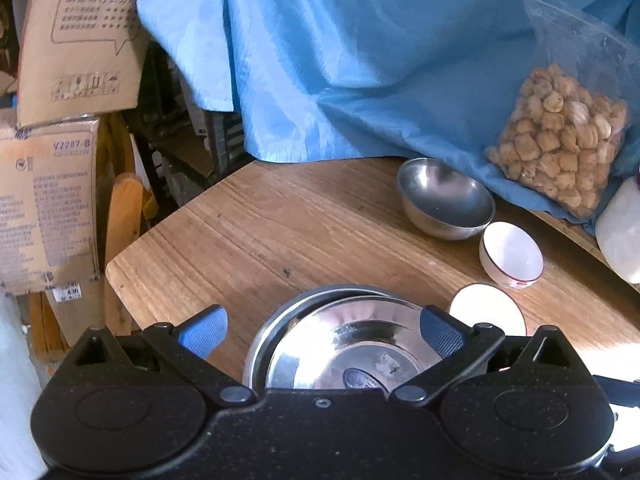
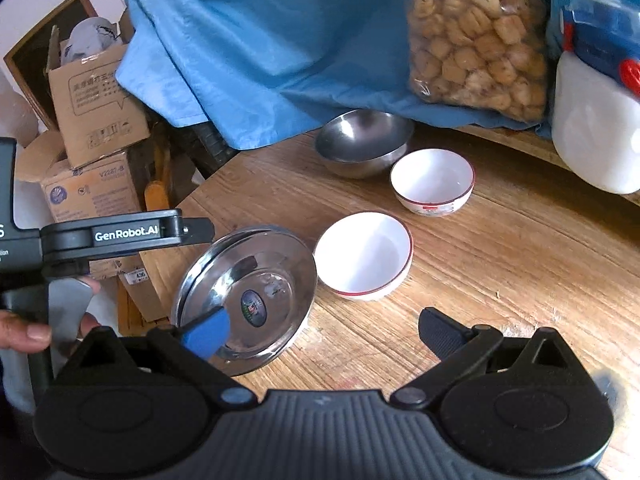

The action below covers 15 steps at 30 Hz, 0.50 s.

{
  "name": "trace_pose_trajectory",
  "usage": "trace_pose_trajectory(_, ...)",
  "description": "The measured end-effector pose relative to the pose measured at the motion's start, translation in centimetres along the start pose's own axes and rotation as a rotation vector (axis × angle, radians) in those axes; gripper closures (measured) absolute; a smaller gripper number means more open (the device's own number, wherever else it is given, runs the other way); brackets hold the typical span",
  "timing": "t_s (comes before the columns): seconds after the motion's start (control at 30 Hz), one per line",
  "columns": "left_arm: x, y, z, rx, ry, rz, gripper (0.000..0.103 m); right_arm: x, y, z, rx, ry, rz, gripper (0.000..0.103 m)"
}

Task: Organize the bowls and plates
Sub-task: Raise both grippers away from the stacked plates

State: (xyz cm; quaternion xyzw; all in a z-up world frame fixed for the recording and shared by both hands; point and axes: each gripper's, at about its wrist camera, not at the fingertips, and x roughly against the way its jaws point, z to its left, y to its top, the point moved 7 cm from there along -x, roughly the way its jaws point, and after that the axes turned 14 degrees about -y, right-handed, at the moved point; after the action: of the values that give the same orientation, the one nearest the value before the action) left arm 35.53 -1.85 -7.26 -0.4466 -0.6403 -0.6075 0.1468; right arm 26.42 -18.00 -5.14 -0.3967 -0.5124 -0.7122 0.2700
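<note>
From the left wrist view, the left gripper (image 1: 323, 330) stands spread wide with nothing between its blue pads, poised over two steel plates (image 1: 340, 344) stacked one in the other near the worktop's (image 1: 248, 232) front edge. The top plate is shiny, with an oval label at its centre. Beyond them I count three bowls: one steel bowl (image 1: 446, 200) at the back against the blue cloth (image 1: 360, 60), one white bowl with a red rim line (image 1: 511, 255) just beside it, and another white bowl (image 1: 486, 308) partly hidden behind the right finger. One clear bag of brown snacks (image 1: 560, 140) leans on the cloth. Two cardboard boxes (image 1: 80, 40) are stacked at the left.

From the right wrist view, the right gripper (image 2: 324, 334) is likewise spread and holds nothing; its left pad overlaps the plate stack (image 2: 248, 284) in the picture. The same three bowls show: the steel bowl (image 2: 364, 142) at the back, a red-rimmed white bowl (image 2: 433, 180) touching it, and a second white bowl (image 2: 364, 256) right beside the plates. The snack bag (image 2: 476, 36) and one white container (image 2: 596, 136) stand at the right. The left gripper's side (image 2: 120, 236), held by a hand (image 2: 28, 334), is at the left.
</note>
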Motion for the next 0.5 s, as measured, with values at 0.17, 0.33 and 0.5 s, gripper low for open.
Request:
trace_pose_trajectory(0.17, -0.9, 1.0, 0.7, -0.022, 0.012, 0.014, 0.001, -1.1, 0.6, 0.3, -0.027, -0.002, -0.005, 0.000)
trace_pose_trajectory(0.33, -1.7, 2.1, 1.7, -0.018, -0.028, 0.026, 0.001, -2.5, 1.8, 1.1, -0.041, -0.018, -0.004, 0.000)
trace_pose_trajectory(0.5, -3.1, 4.0, 3.2, 0.072, -0.101, 0.028, 0.001, -3.2, 2.9, 2.1, -0.045, -0.026, 0.003, 0.000)
